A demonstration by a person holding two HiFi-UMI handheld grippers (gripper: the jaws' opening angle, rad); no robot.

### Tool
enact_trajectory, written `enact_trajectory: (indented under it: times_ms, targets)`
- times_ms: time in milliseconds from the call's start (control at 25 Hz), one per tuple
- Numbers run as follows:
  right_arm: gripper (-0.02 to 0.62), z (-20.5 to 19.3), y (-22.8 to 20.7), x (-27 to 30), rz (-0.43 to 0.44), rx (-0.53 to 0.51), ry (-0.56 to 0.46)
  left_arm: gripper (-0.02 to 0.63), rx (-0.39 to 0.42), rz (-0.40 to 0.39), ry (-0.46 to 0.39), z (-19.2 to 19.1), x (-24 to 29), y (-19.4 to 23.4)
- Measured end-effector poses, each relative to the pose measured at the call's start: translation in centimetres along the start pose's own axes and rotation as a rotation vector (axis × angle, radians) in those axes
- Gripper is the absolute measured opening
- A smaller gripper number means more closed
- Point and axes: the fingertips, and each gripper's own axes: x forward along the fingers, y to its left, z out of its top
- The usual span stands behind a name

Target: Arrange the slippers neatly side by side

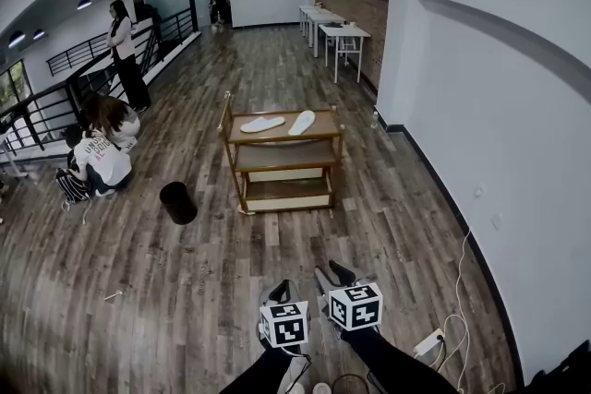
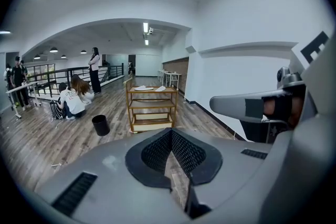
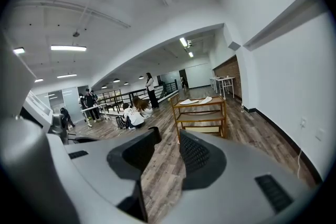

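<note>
**slippers far ahead on the cart, both grippers not yet there**

the 2 white slippers lie on the top shelf of a wooden cart (image 1: 282, 139), well away across the wood floor and straight ahead of the person. the left slipper (image 1: 262, 124) lies with its long axis nearly along the shelf's length. the right slipper (image 1: 302, 123) is turned more front to back, its far end leaning right. they are apart and not parallel, so the tidying looks not yet begun.

the left gripper (image 1: 280, 292) lines up roughly with the cart's middle. the right gripper (image 1: 331, 275) sits off to the right and a little further forward. neither is clearly nearer, and both need a long approach first. each would probably take the slipper on its own side.

in the left gripper view the fingers (image 2: 157, 150) are pressed together at the tips, with nothing between them. in the right gripper view the fingers (image 3: 197, 152) stand spread, with only floor showing in the gap.

the head view alone shows the slippers' angles from above. from the grippers they are thin pale strips seen edge-on, and their axes are hard to judge. the head view shows mostly the marker cubes, so the state of the fingers reads only from the gripper views.

a black bin (image 1: 178, 202) stands on the floor left of the cart, clear of a straight path.
</note>
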Motion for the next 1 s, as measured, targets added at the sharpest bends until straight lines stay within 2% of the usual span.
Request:
enact_trajectory:
  times_ms: [240, 520, 800, 1000]
  targets:
    - [0.144, -0.2, -0.9, -1.4, 0.010, -0.019, -0.005, -0.002, -0.018, 0.018, 0.009, -1.3, -0.5, -1.3]
    - [0.144, 0.7, -1.7, -0.9, 0.014, -0.006, -0.030, -0.002, -0.019, 0.027, 0.001, -0.3, 0.2, -1.5]
    - [0.144, 1.3, -2.6, 2.8, 0.006, 0.007, -0.033, -0.002, -0.014, 0.004, -0.008, 1.1, 3.8, -0.1]
    - [0.144, 2.3, -3.5, 7.0, -0.005, 0.012, -0.020, -0.002, -0.025, -0.007, 0.001, 3.0, 7.5, 2.5]
